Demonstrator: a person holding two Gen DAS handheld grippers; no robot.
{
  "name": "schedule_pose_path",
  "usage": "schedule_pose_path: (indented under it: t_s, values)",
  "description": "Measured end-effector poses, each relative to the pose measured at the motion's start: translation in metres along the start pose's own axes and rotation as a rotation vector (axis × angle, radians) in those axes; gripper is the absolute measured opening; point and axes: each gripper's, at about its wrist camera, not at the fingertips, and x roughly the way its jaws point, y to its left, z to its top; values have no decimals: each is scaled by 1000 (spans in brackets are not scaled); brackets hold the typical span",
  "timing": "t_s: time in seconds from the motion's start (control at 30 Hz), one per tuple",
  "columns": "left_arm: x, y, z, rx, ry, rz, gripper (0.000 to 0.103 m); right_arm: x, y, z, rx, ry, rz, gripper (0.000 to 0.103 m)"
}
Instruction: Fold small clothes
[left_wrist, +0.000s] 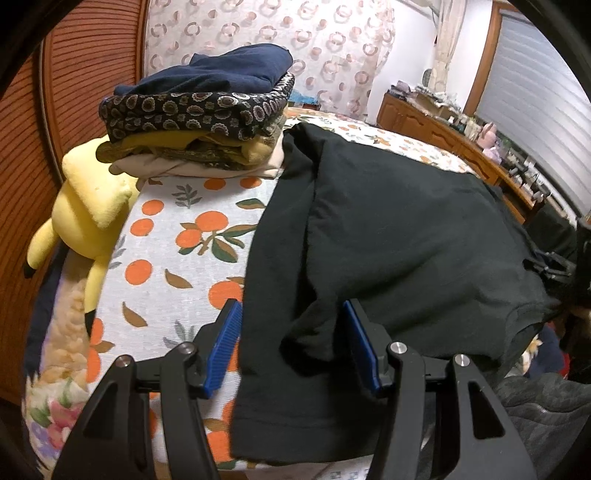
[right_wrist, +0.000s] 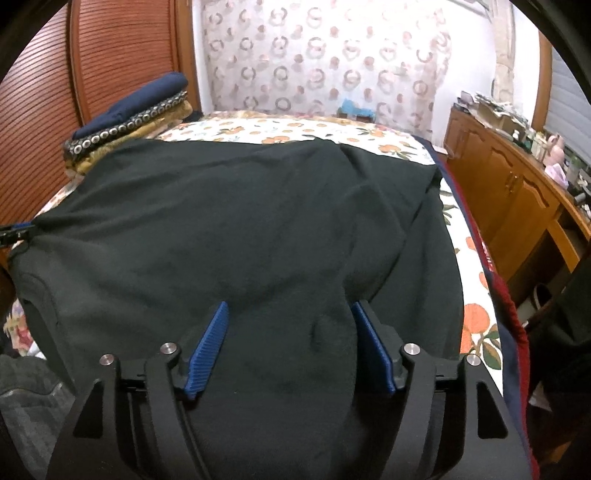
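Black garment (right_wrist: 229, 229) between blue-padded jaws, on white bedsheet (left_wrist: 173, 236) printed with oranges; beyond, navy top (left_wrist: 207, 72) crowns folded pile; yellow plush (left_wrist: 85, 221) left.

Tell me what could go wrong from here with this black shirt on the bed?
The black shirt hangs over the near bed edge, so it might slide off. A loose fold sits between the left gripper pads, and a grab could bunch extra layers. The folded pile lies close beside the shirt; a wide swing might topple it.

No readable text, label, brand or number anywhere.
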Motion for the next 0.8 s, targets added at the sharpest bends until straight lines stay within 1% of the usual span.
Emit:
schedule_pose_path:
  t_s: [0.07, 0.2, 0.23, 0.3, 0.33, 0.37, 0.47, 0.6, 0.7, 0.8]
  values:
    - [1, 0, 0, -14, -7, -24, 56, 0, -1, -2, 1, -16, -8, 79]
    - [2, -3, 2, -8, -11, -32, 56, 1, -5, -7, 10, -65, -8, 84]
    - [3, -4, 2, -3, -11, -42, 54, 1, -5, -8, 12, -77, -9, 85]
    - [4, -5, 2, 4, -7, -51, 27, 0, -4, -10, 12, -97, -10, 85]
    - [5, -5, 3, 3, -1, -64, 20, 0, -4, -10, 12, -98, -9, 85]
    - [5, -6, 3, 5, 1, -73, 9, 0, -5, -10, 16, -97, -8, 85]
    - [2, -15, 8, 27, -16, -79, 6, -1, -6, -10, 15, -97, -5, 85]
    - [-8, -30, 23, 43, -69, -117, 5, -1, -7, -9, 17, -95, 0, 85]
    - [-16, -46, 39, 66, -109, -153, 5, -2, -9, -8, 14, -82, -3, 85]
    - [-20, -71, 60, 108, -140, -209, 5, -7, -15, -8, 46, -52, 20, 85]
